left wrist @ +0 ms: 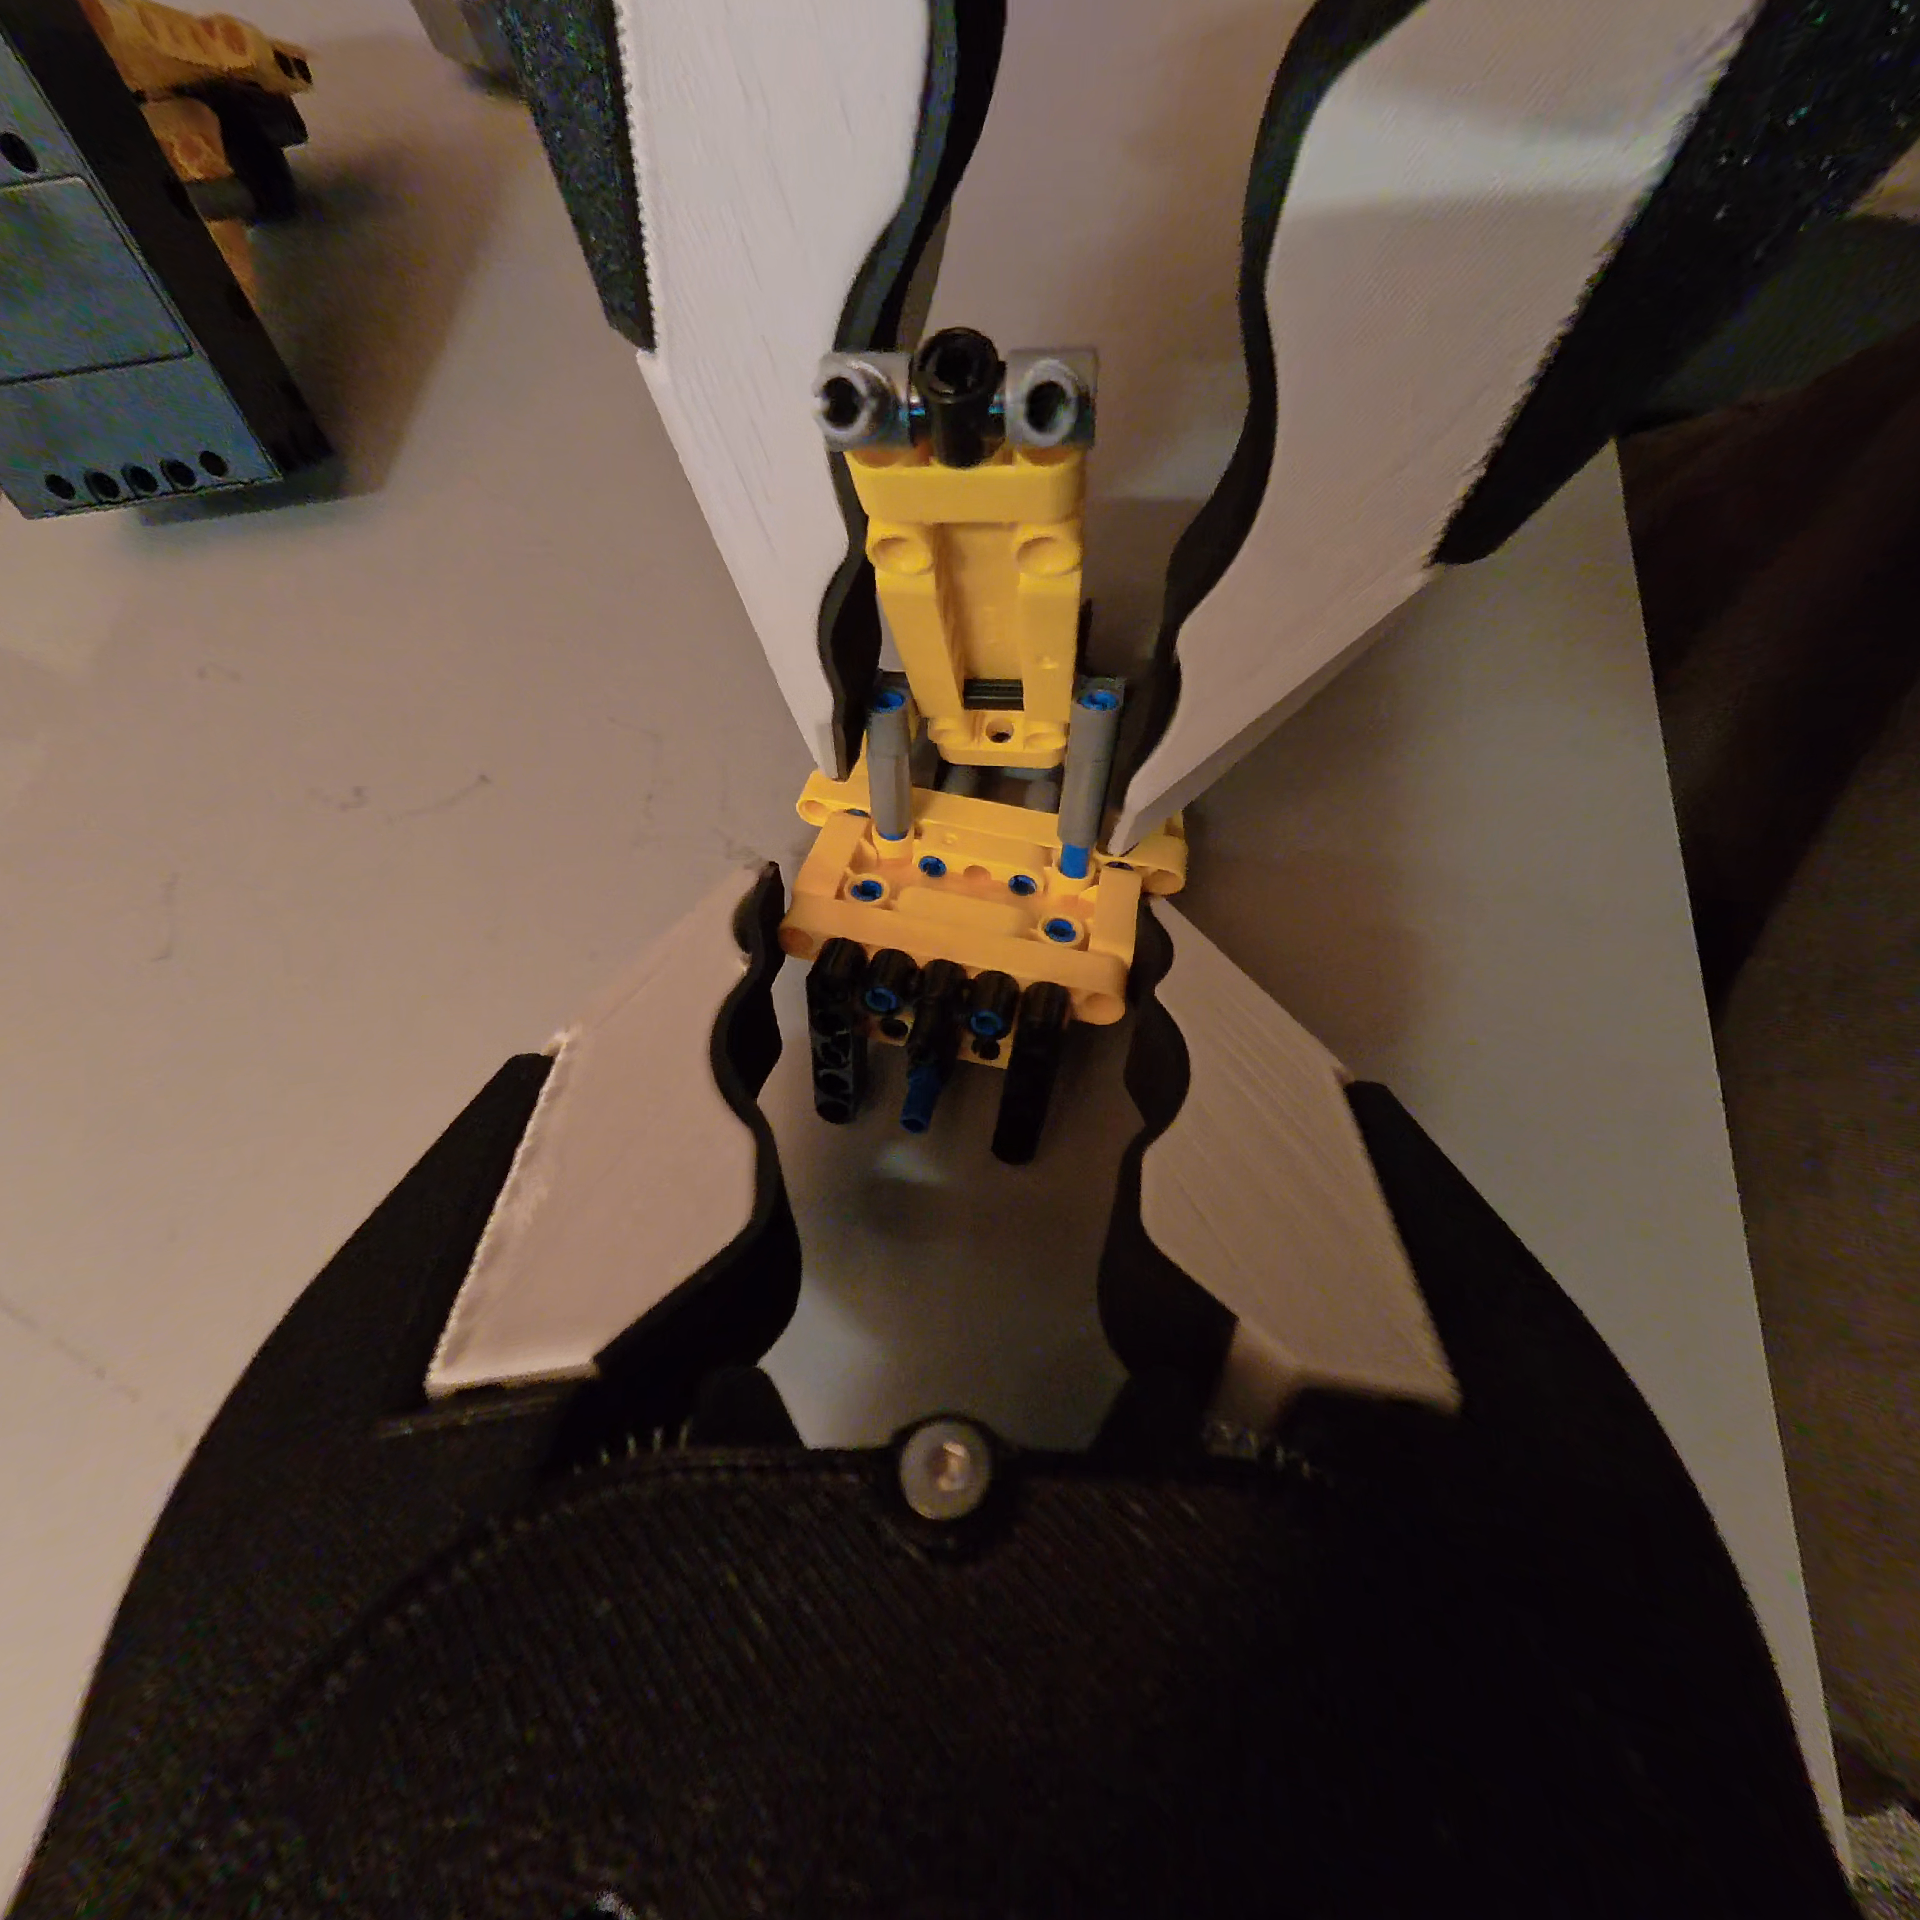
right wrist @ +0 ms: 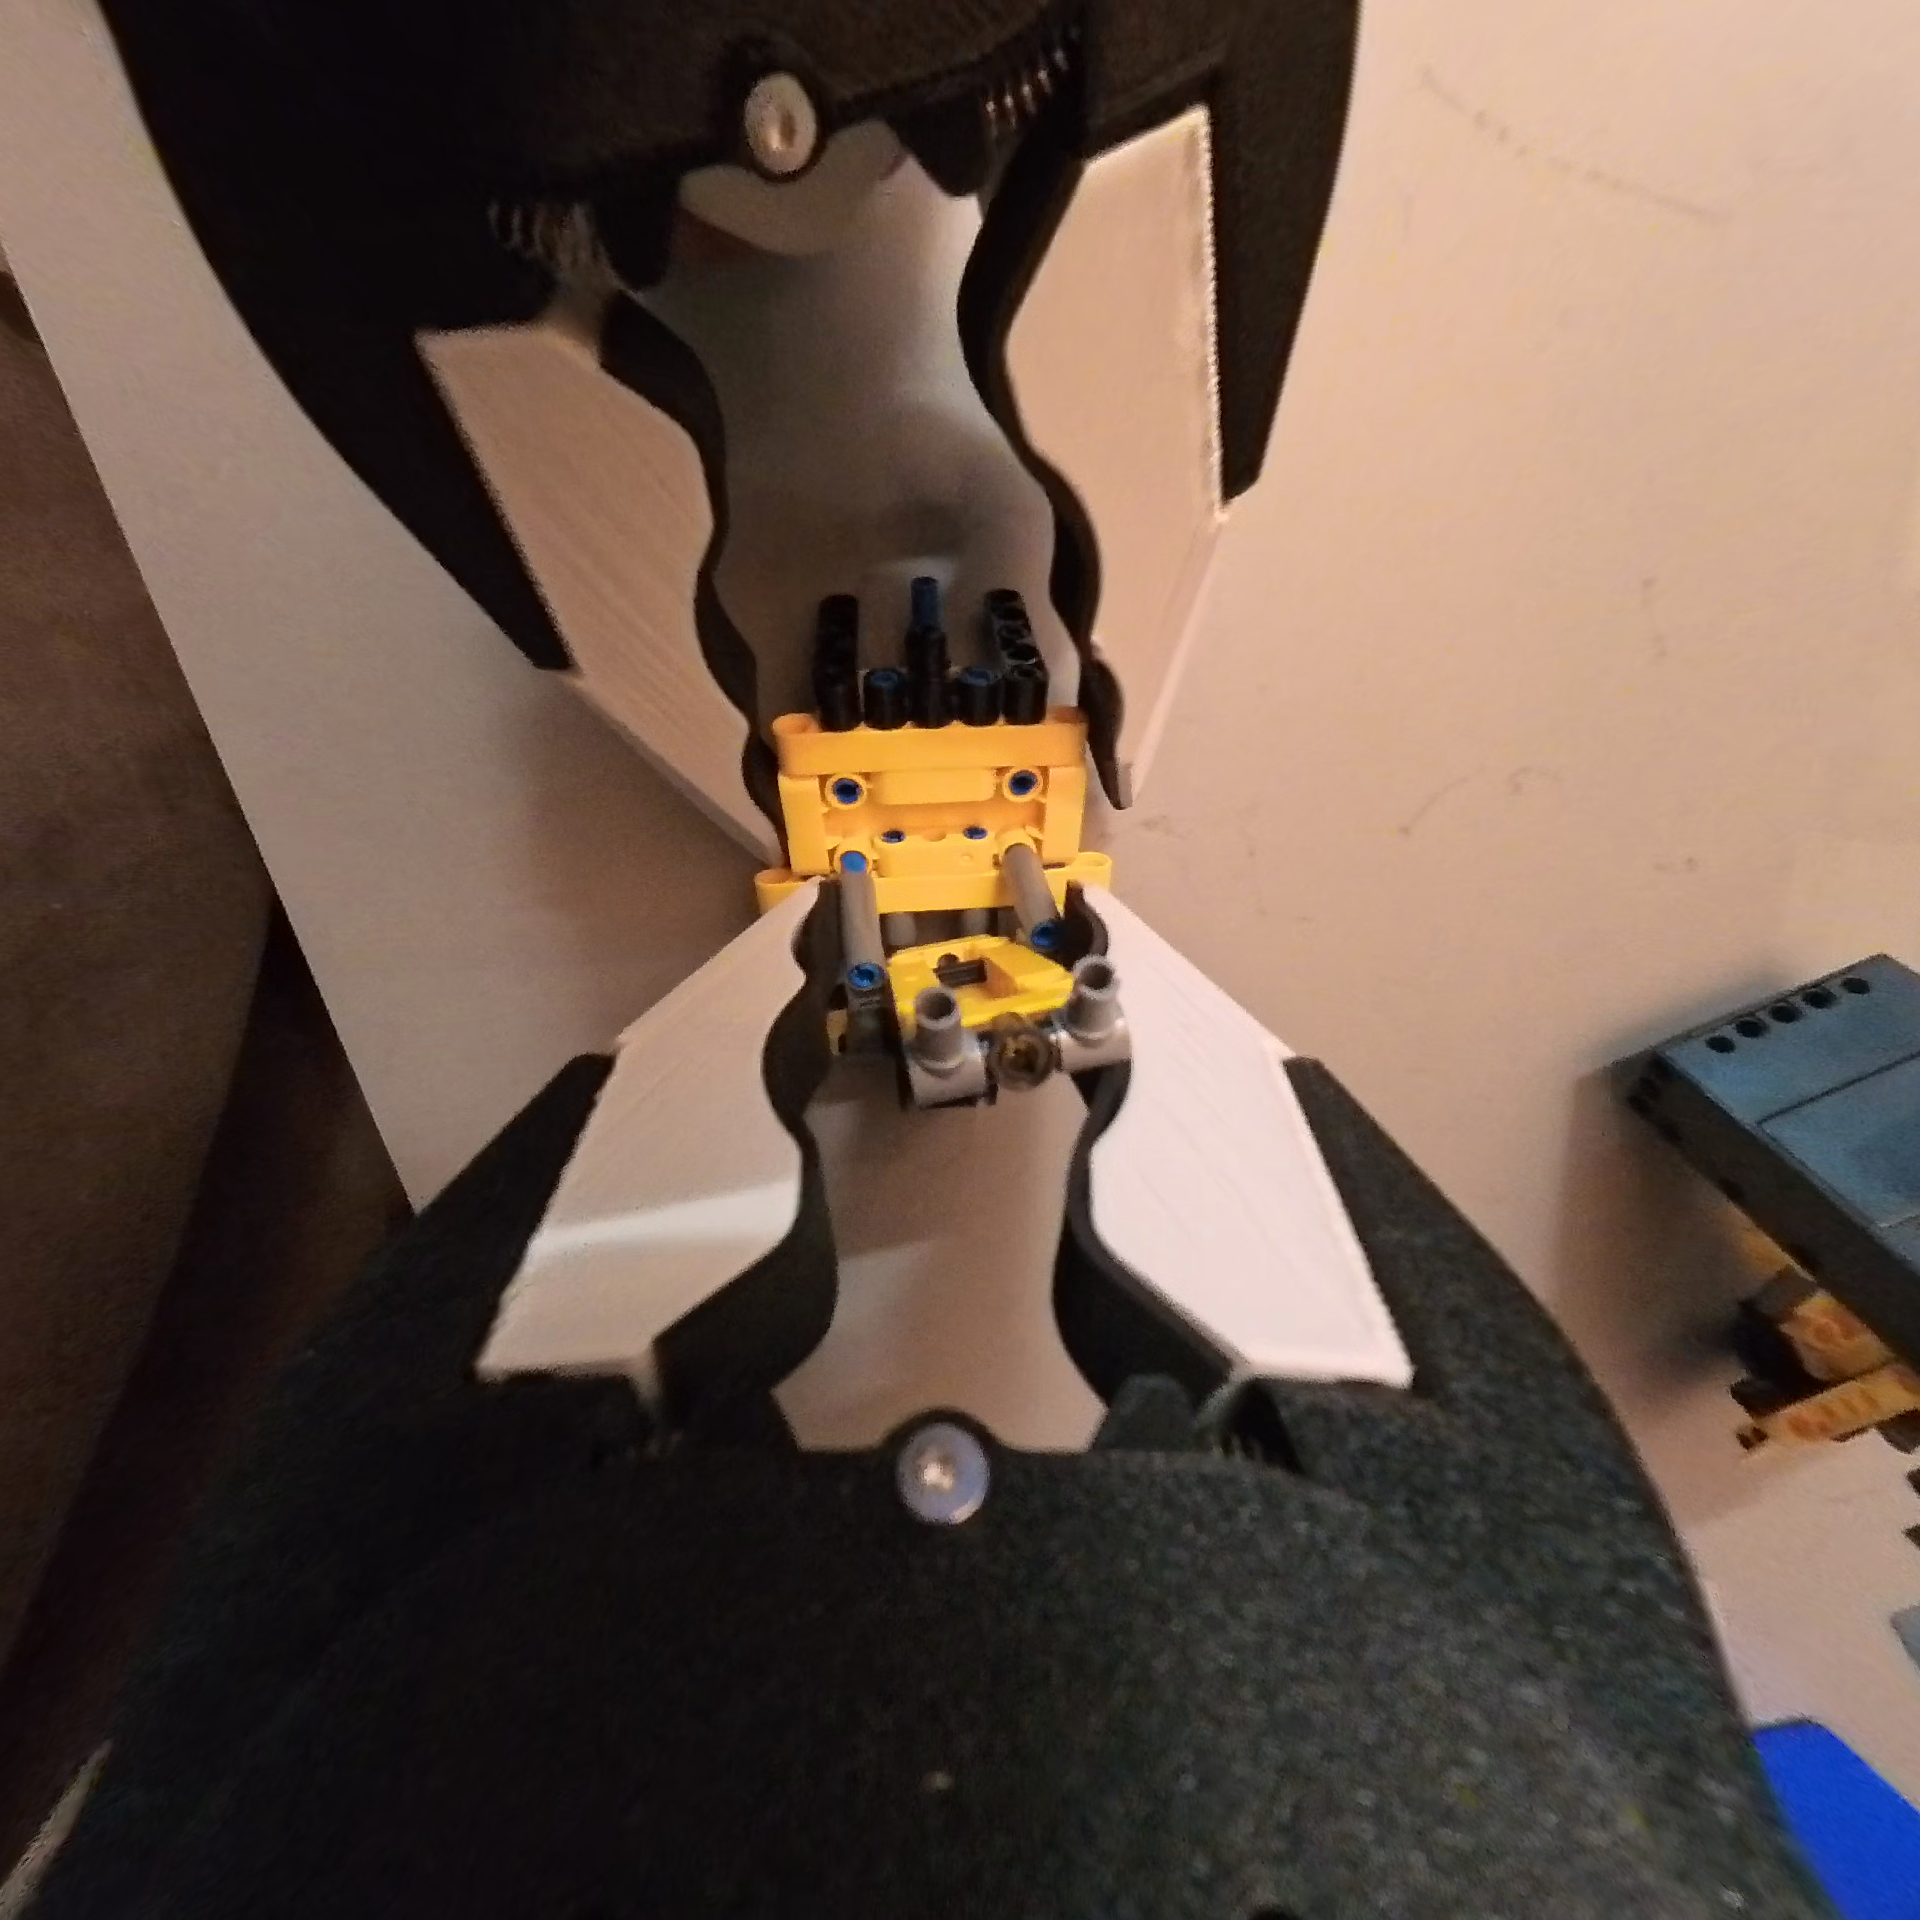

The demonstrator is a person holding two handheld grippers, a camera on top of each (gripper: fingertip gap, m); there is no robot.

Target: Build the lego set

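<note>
The yellow brick-built assembly (left wrist: 961, 831) sits between your two grippers over the white table (left wrist: 312, 831), with your left gripper (left wrist: 961, 930) clamped on its square frame end and your right gripper (right wrist: 951, 935) closing in from twelve o'clock around the narrower yellow arm with the grey connectors (right wrist: 1013, 1039). Both ends look held, but I cannot tell whether anything has been joined or separated. A dark blue-grey box (left wrist: 114, 312) lies at ten o'clock in your left wrist view.

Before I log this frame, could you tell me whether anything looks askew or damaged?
Nothing stands out. Both tongs, left and right, grip the yellow brick assembly from opposite ends over the white table; it looks intact. A dark grey box sits off to the side.
</note>
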